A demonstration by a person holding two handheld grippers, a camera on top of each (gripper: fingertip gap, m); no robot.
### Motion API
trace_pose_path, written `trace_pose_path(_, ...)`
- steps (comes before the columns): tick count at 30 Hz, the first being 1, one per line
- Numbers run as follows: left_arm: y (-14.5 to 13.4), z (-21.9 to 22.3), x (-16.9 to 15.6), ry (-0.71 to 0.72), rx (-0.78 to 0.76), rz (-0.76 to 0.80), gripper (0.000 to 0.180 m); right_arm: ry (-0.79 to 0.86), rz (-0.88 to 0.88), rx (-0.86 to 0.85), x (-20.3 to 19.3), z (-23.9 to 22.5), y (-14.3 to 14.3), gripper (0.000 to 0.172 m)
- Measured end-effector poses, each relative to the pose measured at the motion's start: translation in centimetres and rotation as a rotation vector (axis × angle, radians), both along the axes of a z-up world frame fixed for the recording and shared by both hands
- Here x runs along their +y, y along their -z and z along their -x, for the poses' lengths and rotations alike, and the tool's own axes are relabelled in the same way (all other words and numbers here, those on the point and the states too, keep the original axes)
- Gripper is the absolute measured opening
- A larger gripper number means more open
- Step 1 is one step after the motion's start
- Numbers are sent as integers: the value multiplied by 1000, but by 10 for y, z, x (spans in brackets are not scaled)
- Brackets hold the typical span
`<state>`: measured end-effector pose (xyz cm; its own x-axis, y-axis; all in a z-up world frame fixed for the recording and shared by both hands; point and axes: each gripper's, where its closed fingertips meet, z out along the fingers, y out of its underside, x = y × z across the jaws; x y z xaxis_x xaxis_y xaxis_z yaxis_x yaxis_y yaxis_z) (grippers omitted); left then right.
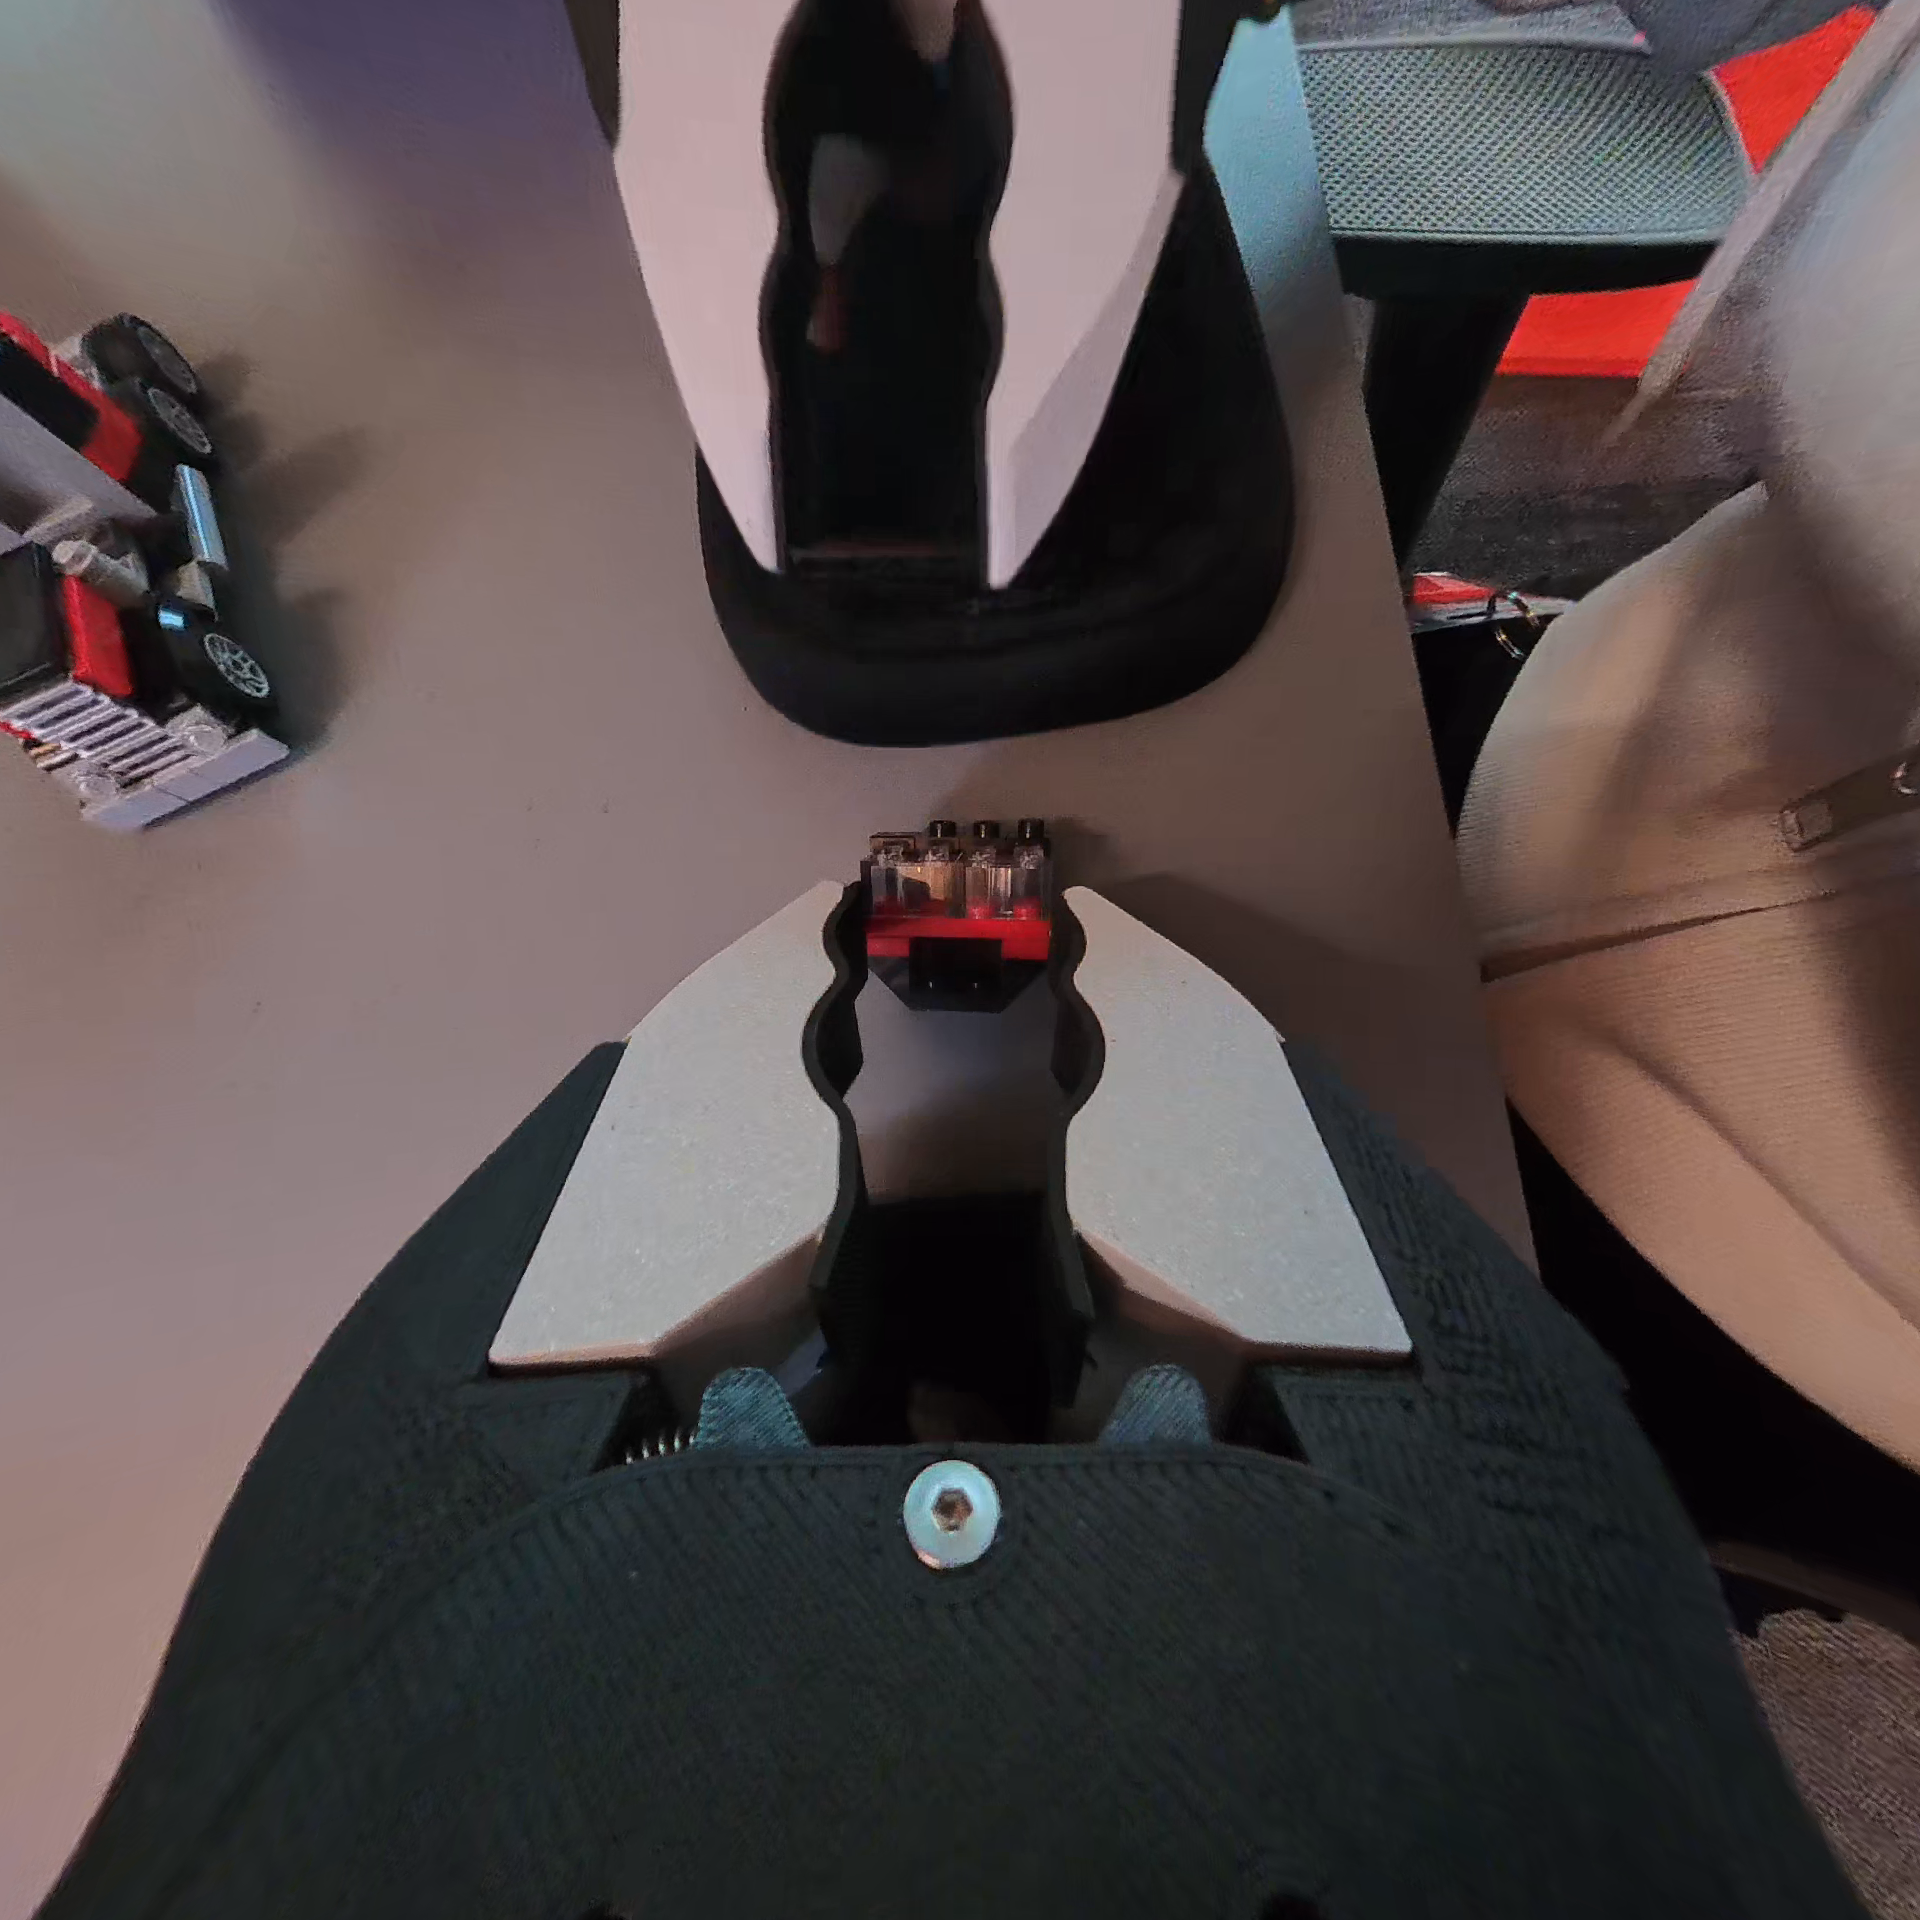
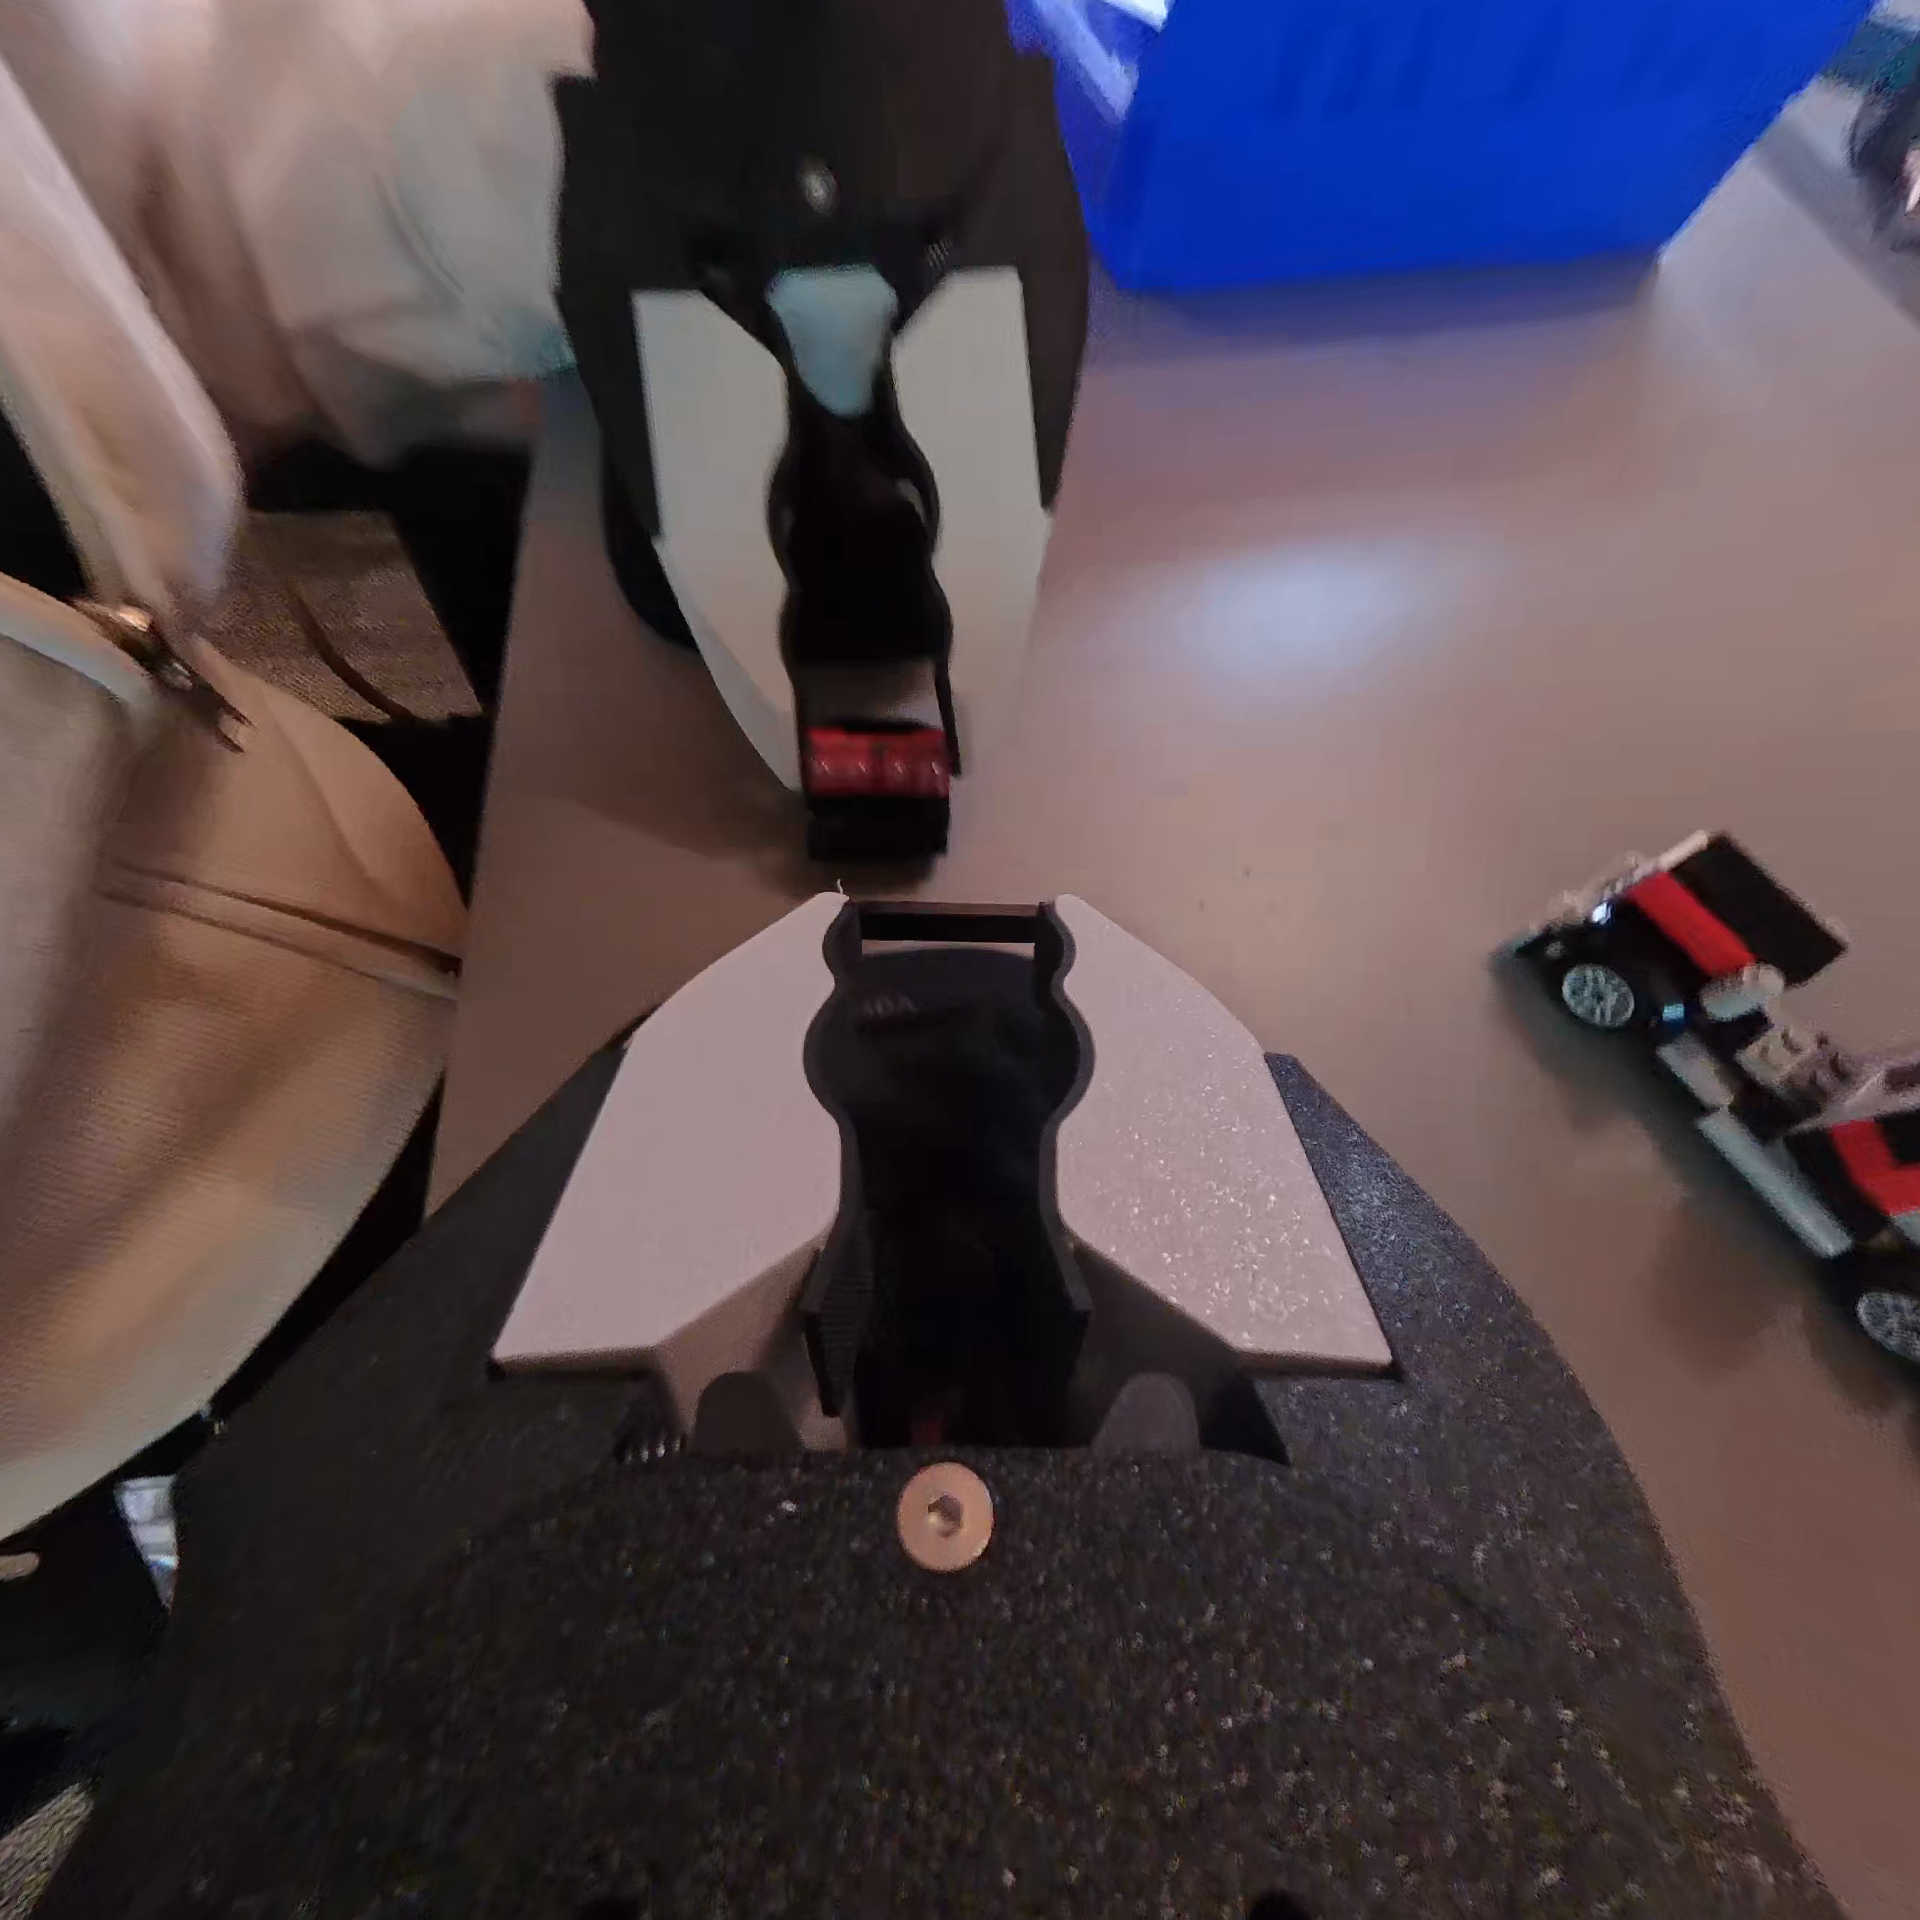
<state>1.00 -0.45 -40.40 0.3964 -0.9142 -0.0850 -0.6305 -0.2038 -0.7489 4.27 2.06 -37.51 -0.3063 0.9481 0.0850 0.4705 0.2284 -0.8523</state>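
- Left wrist view: left gripper [image 1: 958,914] clamped on a red, black and clear brick assembly [image 1: 958,904] (above the grey table [image 1: 468,935]).
- Right gripper [image 2: 948,920] pinches a flat black plate [image 2: 948,921].
- Toy truck [image 2: 1714,1049] lies well apart.

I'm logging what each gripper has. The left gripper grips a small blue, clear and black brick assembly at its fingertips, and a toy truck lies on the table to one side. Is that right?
Only the colour is wrong. The left gripper grips a small red, clear and black brick assembly at its fingertips, as the left wrist view shows. The toy truck does lie on the table to one side.
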Motion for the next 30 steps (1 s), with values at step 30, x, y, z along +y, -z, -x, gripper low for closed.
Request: trace_pose_path(30,-6,2,6,-47,-6,-73,47,67,-112,-40,17,-10,-16,33)
